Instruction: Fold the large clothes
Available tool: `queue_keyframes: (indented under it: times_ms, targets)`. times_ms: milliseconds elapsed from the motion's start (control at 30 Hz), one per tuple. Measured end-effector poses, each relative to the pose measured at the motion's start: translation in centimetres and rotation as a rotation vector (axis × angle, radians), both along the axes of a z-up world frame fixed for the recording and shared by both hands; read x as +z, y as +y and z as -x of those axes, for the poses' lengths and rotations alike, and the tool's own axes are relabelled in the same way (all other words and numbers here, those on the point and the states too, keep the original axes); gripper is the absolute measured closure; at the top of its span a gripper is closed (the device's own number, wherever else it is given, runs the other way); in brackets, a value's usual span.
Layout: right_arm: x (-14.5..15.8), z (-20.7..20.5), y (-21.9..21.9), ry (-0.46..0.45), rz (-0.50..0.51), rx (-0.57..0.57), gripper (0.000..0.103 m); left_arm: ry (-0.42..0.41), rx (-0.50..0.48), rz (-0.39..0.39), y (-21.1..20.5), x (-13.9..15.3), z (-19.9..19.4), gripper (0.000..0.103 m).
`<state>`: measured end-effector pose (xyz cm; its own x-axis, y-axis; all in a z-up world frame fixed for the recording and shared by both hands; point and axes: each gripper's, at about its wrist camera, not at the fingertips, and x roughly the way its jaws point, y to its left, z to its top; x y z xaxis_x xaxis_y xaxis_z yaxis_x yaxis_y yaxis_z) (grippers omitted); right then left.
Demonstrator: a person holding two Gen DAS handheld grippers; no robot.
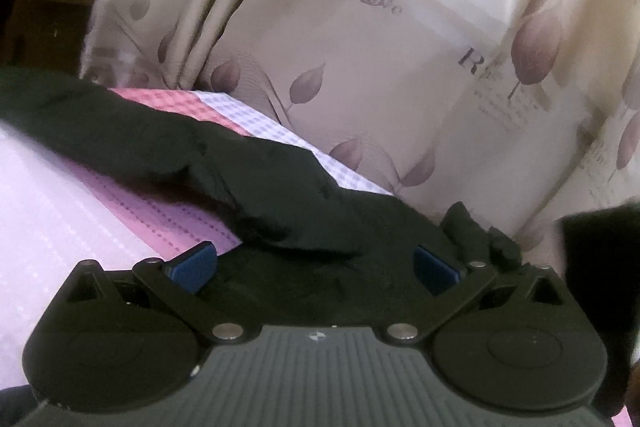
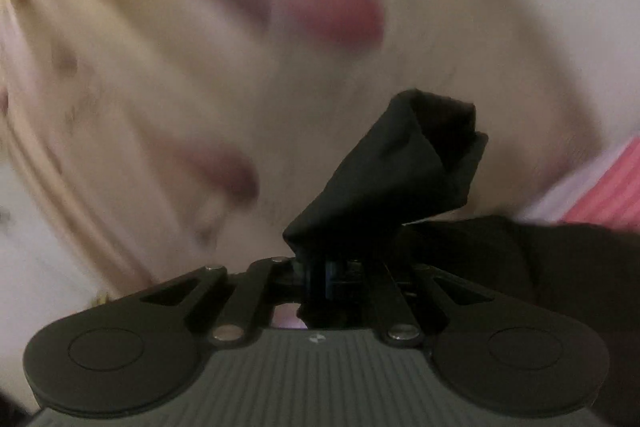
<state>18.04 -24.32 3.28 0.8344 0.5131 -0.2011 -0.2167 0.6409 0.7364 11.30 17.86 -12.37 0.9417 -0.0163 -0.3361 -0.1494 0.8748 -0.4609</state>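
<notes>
Beige leaf-printed satin curtains [image 1: 360,67] hang behind a pink and lilac checked bedspread [image 1: 132,203], where the large black fabric garment [image 1: 224,163] lies rumpled, judged barely begun and unfolded. On the left, the left gripper [image 1: 316,267] stands spread wide, blue pads over the cloth without pinching. Rightward, the right gripper [image 2: 320,277] is clenched on a bunched garment corner, lifted.

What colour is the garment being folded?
Black garment, clearest in the left wrist view, lying on pink-and-white bedding.
</notes>
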Motion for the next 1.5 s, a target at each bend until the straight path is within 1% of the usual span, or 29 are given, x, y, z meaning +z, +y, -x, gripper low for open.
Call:
queue_keyframes:
  times_ms: [67,133,233,300,367,400,433,467,500,533,567,600,633,700,767,800,867,933,967,1000,1067,1133,1200,1267,1300,1400,1500]
  targets:
    - [-3.2,-0.5,3.9,0.058,0.054,0.046,0.097,-0.008,0.002,0.002,0.0,0.0,0.1,0.0]
    - [-6.2,-1.0,6.7,0.096,0.169,0.073,0.097,-0.017,0.005,0.007,0.0,0.0,0.1,0.0]
    - [-9.9,-1.3,10.4,0.141,0.416,0.128,0.095,-0.019,-0.001,0.012,0.1,0.0,0.0,0.0]
    - [-11.1,-0.3,12.8,0.12,0.602,0.165,0.094,-0.021,-0.001,0.015,0.1,0.0,0.0,0.0]
    - [-11.5,0.6,14.9,0.081,0.744,0.205,0.083,-0.021,0.002,0.021,0.2,-0.1,0.0,0.0]
    - [-11.6,1.5,15.9,0.047,0.806,0.223,0.072,-0.019,0.003,0.024,0.2,-0.1,0.0,0.0]
    - [-11.5,1.4,16.6,0.019,0.853,0.232,0.057,-0.015,0.004,0.03,0.3,-0.1,-0.1,0.0]
    - [-11.5,2.2,17.2,-0.009,0.882,0.247,0.046,-0.012,0.004,0.036,0.4,-0.2,0.0,0.0]
    - [-11.5,2.7,17.6,-0.037,0.898,0.265,0.025,-0.008,0.006,0.044,0.5,-0.2,-0.1,0.0]
    - [-11.8,3.3,17.9,-0.065,0.911,0.286,0.02,-0.005,0.009,0.052,0.6,-0.3,-0.1,0.0]
    - [-11.9,3.5,18.2,-0.085,0.932,0.297,0.02,-0.001,0.012,0.06,0.7,-0.4,-0.2,0.0]
    - [-11.4,3.1,18.4,-0.09,0.954,0.292,0.019,0.001,0.013,0.065,0.8,-0.4,-0.2,0.0]
    - [-11.8,3.4,18.4,-0.095,0.963,0.286,0.018,0.003,0.014,0.069,0.9,-0.5,-0.2,0.0]
    - [-11.9,3.3,18.2,-0.103,0.958,0.285,0.015,0.008,0.017,0.072,1.0,-0.5,-0.2,0.0]
    - [-12.0,3.1,18.0,-0.087,0.94,0.288,0.014,0.012,0.011,0.078,1.1,-0.5,-0.2,0.0]
    - [-12.5,2.0,18.0,-0.077,0.933,0.287,0.011,0.015,0.007,0.084,1.2,-0.5,-0.2,0.0]
    - [-12.6,1.6,17.9,-0.048,0.925,0.285,0.007,0.022,-0.004,0.094,1.5,-0.5,-0.3,0.0]
    - [-12.8,1.2,17.9,-0.034,0.922,0.282,0.002,0.046,-0.02,0.096,2.0,-0.1,-0.5,0.0]
    - [-12.8,1.1,17.9,-0.027,0.921,0.28,0.001,0.063,-0.017,0.092,2.3,0.3,-0.6,0.0]
    - [-12.9,1.1,17.9,-0.026,0.922,0.279,0.0,0.072,-0.003,0.086,3.0,0.8,-0.5,0.001]
    - [-12.9,1.3,18.1,-0.033,0.936,0.275,0.0,0.061,0.02,0.089,4.6,1.5,0.0,0.001]
    - [-12.9,1.4,18.1,-0.036,0.942,0.271,0.0,0.066,0.061,0.108,7.2,2.1,0.2,0.001]
    - [-12.9,1.3,18.0,-0.035,0.944,0.272,0.0,0.076,0.11,0.165,10.4,2.4,0.2,0.002]
    - [-12.9,1.4,17.9,-0.034,0.939,0.276,0.0,0.096,0.16,0.25,13.8,2.3,0.3,0.003]
    - [-12.9,1.5,17.8,-0.037,0.939,0.28,0.0,0.101,0.192,0.3,15.6,2.0,0.4,0.005]
    - [-12.8,1.6,17.8,-0.039,0.942,0.283,0.0,0.12,0.291,0.381,20.0,1.4,1.0,0.006]
    - [-12.9,1.8,17.9,-0.05,0.958,0.276,0.0,0.124,0.389,0.488,24.6,0.2,1.8,0.006]
